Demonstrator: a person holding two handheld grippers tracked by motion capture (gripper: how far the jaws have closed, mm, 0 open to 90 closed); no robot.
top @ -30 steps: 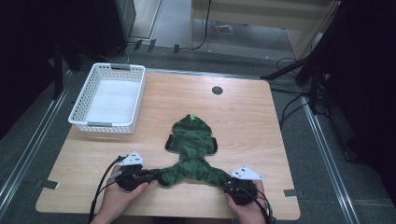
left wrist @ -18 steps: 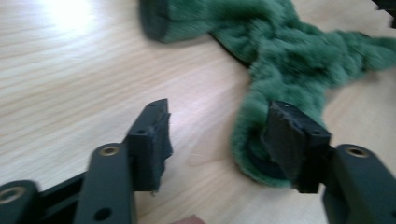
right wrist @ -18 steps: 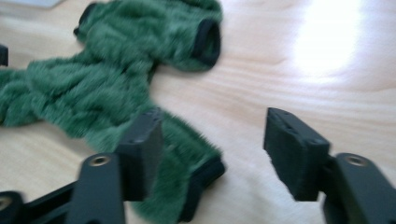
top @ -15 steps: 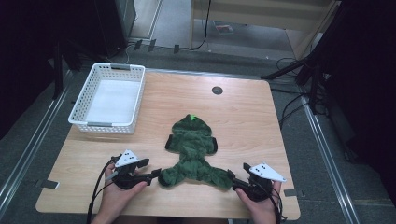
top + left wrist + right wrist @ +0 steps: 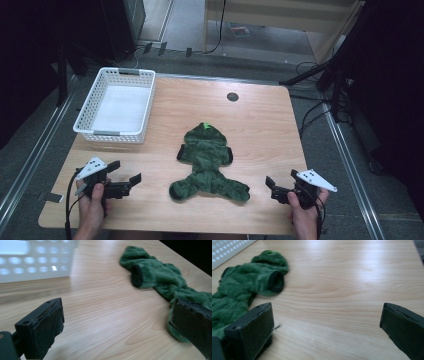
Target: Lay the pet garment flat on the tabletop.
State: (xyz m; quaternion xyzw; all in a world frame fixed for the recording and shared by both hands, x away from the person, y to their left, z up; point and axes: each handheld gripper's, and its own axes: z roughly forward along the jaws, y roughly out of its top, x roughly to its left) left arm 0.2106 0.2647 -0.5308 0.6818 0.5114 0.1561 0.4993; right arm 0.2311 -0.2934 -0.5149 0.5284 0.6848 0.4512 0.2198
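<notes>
A green fleece garment lies flat on the wooden table, just below the middle of the high view, its hood end toward the top of the frame and its wide hem spread along the bottom. In the left gripper view the garment runs down the right side of the frame, one dark-lined sleeve opening facing the camera; in the right gripper view it fills the upper left.

The left gripper sits at the lower left of the high view, well clear of the hem's left corner, with bare table between. Its jaws have just been opening and stand wide apart with nothing between them. The right gripper sits at the lower right, near the hem's right corner but apart from it. Its jaws have likewise just been opening and gape wide over bare wood.

A white perforated basket stands at the upper left of the table, apart from the garment. A small dark round grommet sits near the table's far edge. Cables trail across the floor to the right. Nothing lies between either gripper and the garment.
</notes>
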